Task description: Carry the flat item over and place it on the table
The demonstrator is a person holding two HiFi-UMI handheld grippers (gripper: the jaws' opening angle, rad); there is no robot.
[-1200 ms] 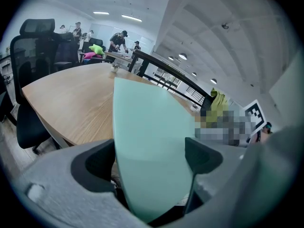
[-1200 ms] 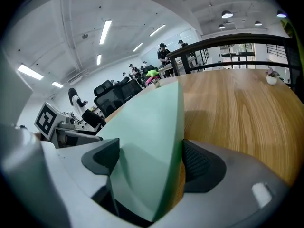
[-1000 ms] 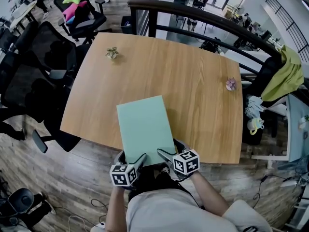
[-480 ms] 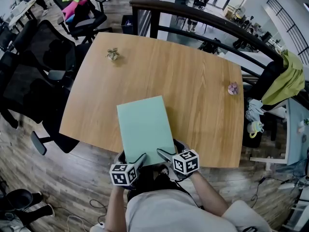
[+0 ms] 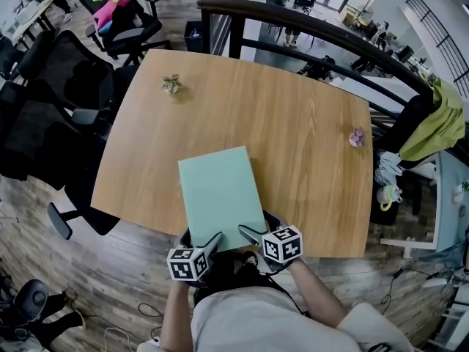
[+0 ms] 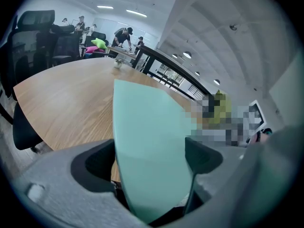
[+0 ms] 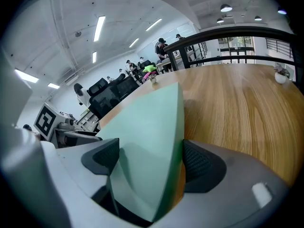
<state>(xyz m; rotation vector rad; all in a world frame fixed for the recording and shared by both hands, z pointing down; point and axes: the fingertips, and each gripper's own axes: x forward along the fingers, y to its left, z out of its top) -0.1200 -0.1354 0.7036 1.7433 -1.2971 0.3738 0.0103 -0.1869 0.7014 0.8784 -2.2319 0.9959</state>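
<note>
you had no words, numbers or brand marks to read anywhere. the marker cube (image 5: 187, 264) on your left tool (image 5: 201, 239) and the marker cube (image 5: 282, 245) on your right tool (image 5: 258, 233) showed only black-and-white square patterns, not letters. the pale green flat item (image 5: 220, 196) clamped in both tools carried no print on its face.
</note>
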